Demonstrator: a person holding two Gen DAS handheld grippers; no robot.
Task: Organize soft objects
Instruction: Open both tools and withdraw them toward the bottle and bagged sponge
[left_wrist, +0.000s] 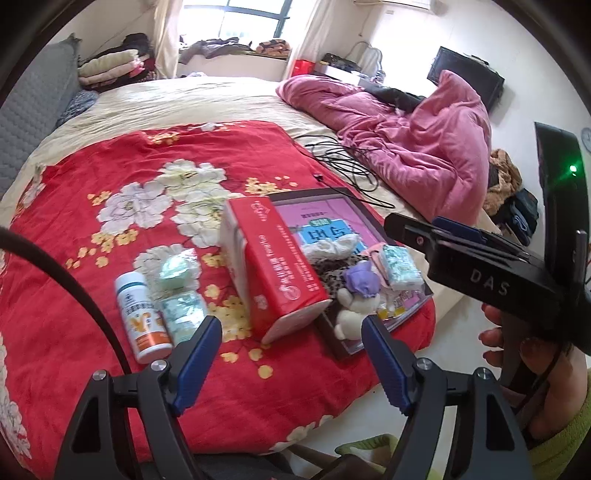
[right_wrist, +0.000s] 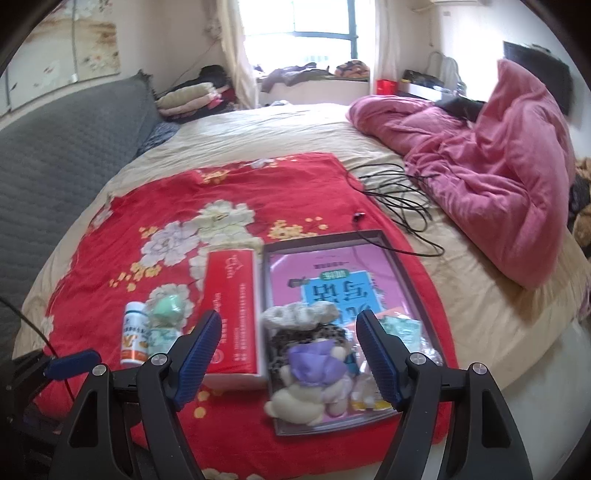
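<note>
On a red floral blanket (right_wrist: 147, 206) lies a shallow dark tray (right_wrist: 384, 236) lined with a pink sheet. It holds a white plush toy with a purple hat (right_wrist: 310, 384), a leopard-print cloth (right_wrist: 295, 338), a white lace scrunchie (right_wrist: 299, 314) and a green tissue pack (right_wrist: 400, 326). My right gripper (right_wrist: 288, 317) hovers open above the tray's near end, empty. My left gripper (left_wrist: 291, 321) is open and empty over a red tissue box (left_wrist: 273, 266). Left of that box lie a green wrapped puff (left_wrist: 175, 269), a second tissue pack (left_wrist: 183, 312) and a white bottle (left_wrist: 138, 314).
The blanket covers a cream bed with a crumpled pink duvet (right_wrist: 498, 177) at the right and black cables (right_wrist: 399, 199) beside it. A grey headboard (right_wrist: 66, 147) runs along the left. Folded clothes (right_wrist: 188, 98) sit at the far corner. A hand (left_wrist: 535, 369) holds the right gripper.
</note>
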